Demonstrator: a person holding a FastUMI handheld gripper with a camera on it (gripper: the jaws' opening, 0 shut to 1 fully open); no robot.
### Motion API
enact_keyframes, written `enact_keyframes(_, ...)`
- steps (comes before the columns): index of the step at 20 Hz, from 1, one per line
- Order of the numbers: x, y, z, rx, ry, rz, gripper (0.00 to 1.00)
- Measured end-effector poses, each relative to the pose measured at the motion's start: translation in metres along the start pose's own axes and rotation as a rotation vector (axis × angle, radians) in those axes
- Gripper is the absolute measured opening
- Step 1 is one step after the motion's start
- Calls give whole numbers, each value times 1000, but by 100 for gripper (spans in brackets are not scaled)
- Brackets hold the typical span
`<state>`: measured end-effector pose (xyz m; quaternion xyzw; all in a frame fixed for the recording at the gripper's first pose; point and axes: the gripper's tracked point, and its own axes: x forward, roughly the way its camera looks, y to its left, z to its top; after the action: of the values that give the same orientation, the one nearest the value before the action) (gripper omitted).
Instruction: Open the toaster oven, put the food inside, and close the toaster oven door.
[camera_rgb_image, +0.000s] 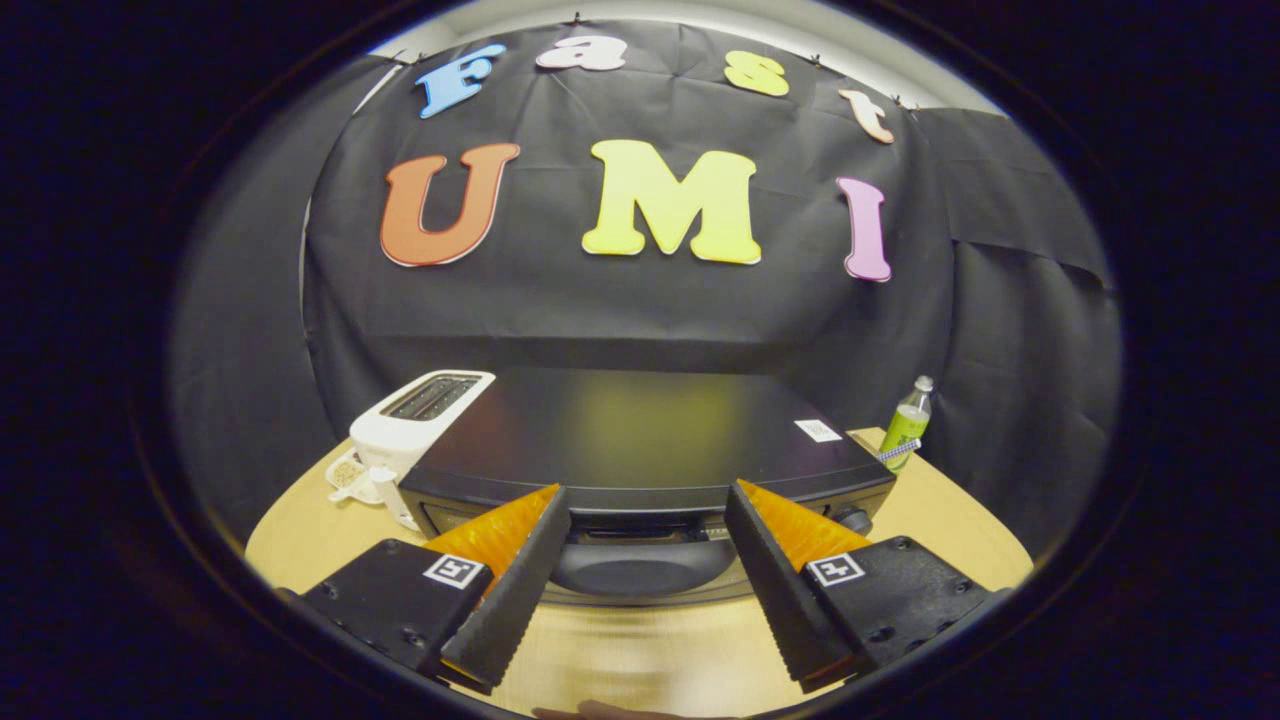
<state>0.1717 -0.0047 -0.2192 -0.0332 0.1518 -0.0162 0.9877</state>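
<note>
Spread wide and gripping nothing, the gripper (648, 500) hangs over the near edge of a round wooden table (940, 500), its two fingers (515, 580) reaching toward twelve o'clock with a broad gap between them. Straight ahead at twelve o'clock sits the black toaster oven (640, 430), seen from above and in front; its flat top carries a small white sticker (818, 430) toward two o'clock. The oven's rounded dark door handle (645, 565) lies in the gap between the fingers, just ahead of the tips and not touched by either. A knob (853, 518) shows on the oven's front just beyond the right finger. At ten o'clock, beside the oven and close against its left side, stands a white slot toaster (420, 425). At two o'clock, past the oven's right corner, a small green bottle (906, 422) stands upright near the table's far rim. Whether the oven door is fully closed is hard to tell from this angle.
</note>
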Motion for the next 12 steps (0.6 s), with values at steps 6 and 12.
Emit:
enact_keyframes(6,-1,2,-11,10,55,38,100)
enact_keyframes(12,-21,-3,-28,-9,97,31,100)
